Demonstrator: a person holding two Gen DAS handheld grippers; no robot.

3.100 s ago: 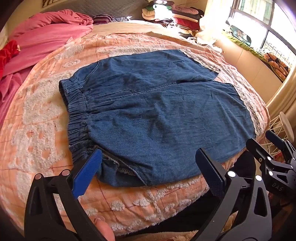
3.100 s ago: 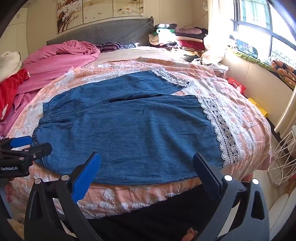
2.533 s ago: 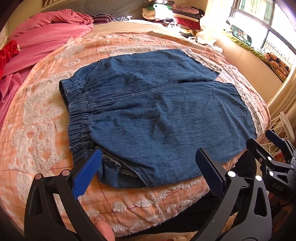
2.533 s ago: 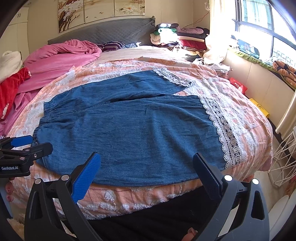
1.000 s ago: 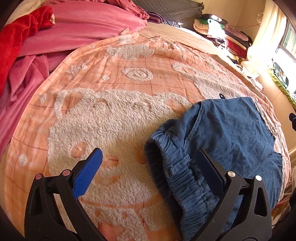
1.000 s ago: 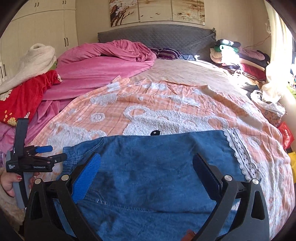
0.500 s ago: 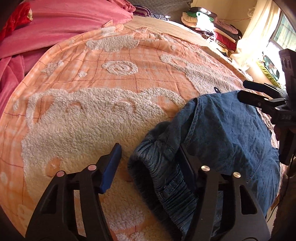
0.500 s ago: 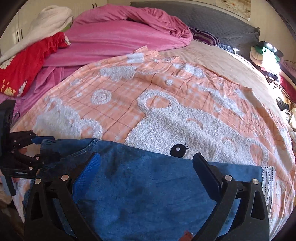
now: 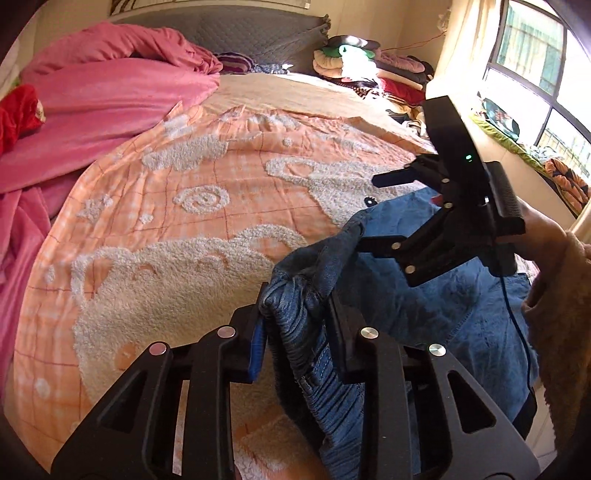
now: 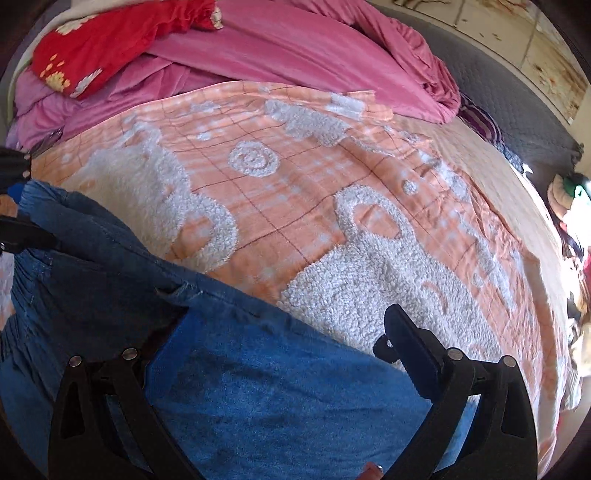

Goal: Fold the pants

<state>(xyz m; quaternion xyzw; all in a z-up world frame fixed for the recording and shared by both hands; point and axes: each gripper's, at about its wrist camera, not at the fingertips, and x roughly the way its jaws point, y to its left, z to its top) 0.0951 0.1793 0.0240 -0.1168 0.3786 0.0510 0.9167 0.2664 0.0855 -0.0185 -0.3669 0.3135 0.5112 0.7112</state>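
Note:
The blue denim pants [image 9: 436, 295] lie on the orange-and-white fleece blanket [image 9: 221, 206]. My left gripper [image 9: 295, 314] is shut on the elastic waistband [image 9: 306, 354], which bunches up between the fingers. My right gripper [image 9: 373, 214] shows in the left wrist view, open, its lower finger against the far top edge of the pants. In the right wrist view the pants [image 10: 277, 391] fill the lower left, and my right gripper [image 10: 280, 317] straddles their far edge, jaws wide apart, its left finger hidden by the denim. The left gripper's tips [image 10: 18, 206] show at the left edge.
A pink duvet [image 9: 110, 96] and red cloth [image 10: 110, 40] are heaped at the bed's far left. A grey headboard [image 9: 236, 33] and a pile of folded clothes [image 9: 369, 62] stand at the back. A window [image 9: 535, 62] and ledge run along the right.
My left gripper has closed on the waistband and lifted it slightly. My right gripper has moved in over the far edge of the pants, still open.

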